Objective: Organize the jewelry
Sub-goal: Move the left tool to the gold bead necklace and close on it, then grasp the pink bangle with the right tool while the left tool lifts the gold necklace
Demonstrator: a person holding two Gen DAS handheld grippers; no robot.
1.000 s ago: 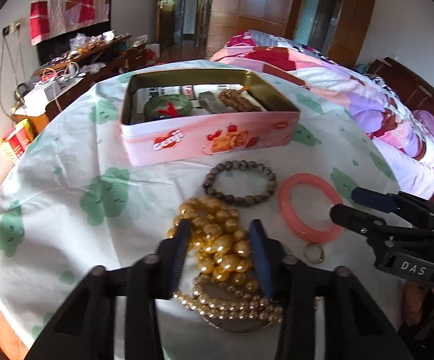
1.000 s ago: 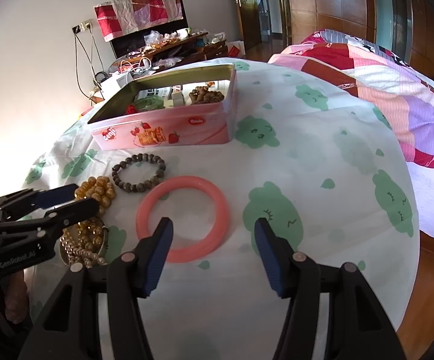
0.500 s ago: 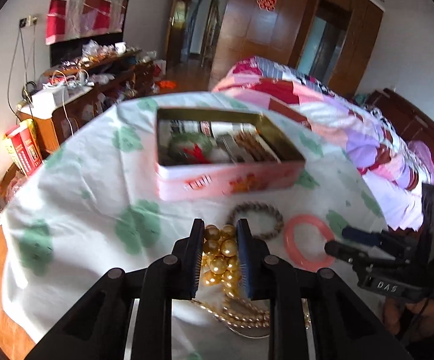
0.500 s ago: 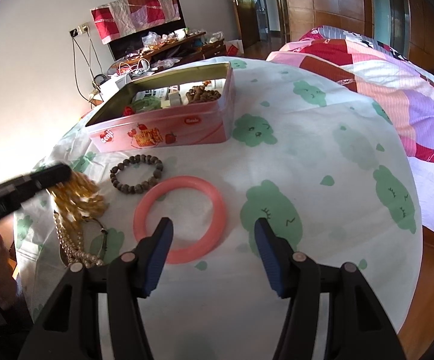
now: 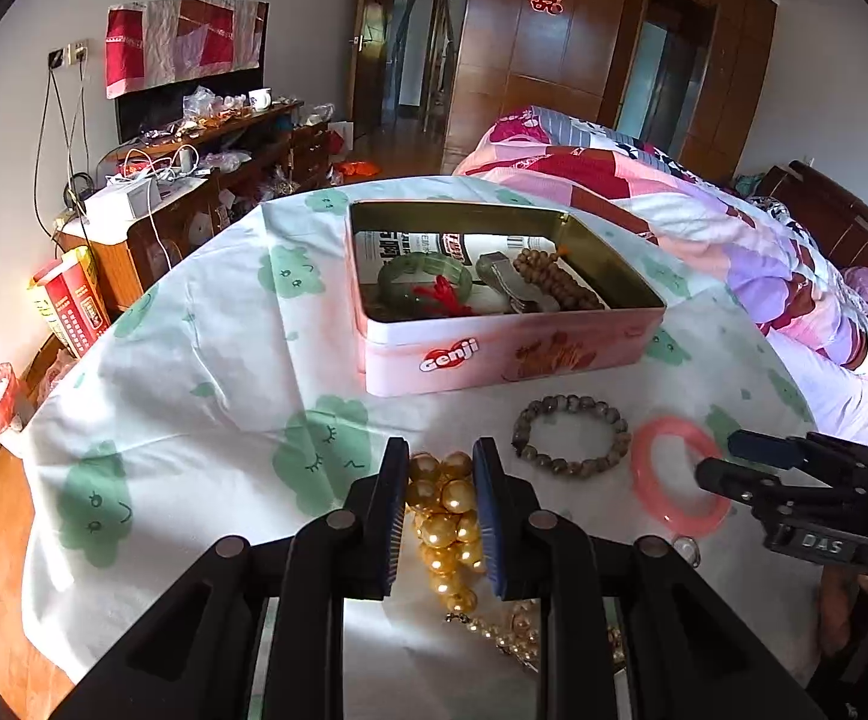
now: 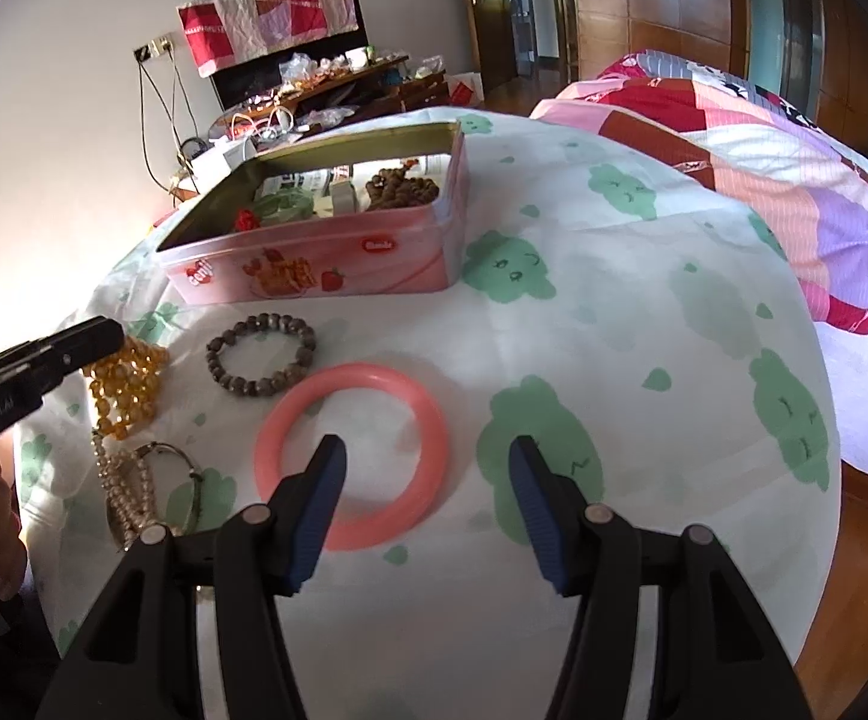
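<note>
Gold bead necklace: pinched between the narrow-set jaws of the left gripper, which have just been closing; its tail trails down to the table, partly hidden behind the fingers.
Right gripper: spread about half wide, holding nothing, hovering over the pink bangle.
Dark bead bracelet: lies between necklace and bangle.
Tin: open, reads "cenji"; holds a green bangle and brown beads.
Right gripper body: marked "DAS".
</note>
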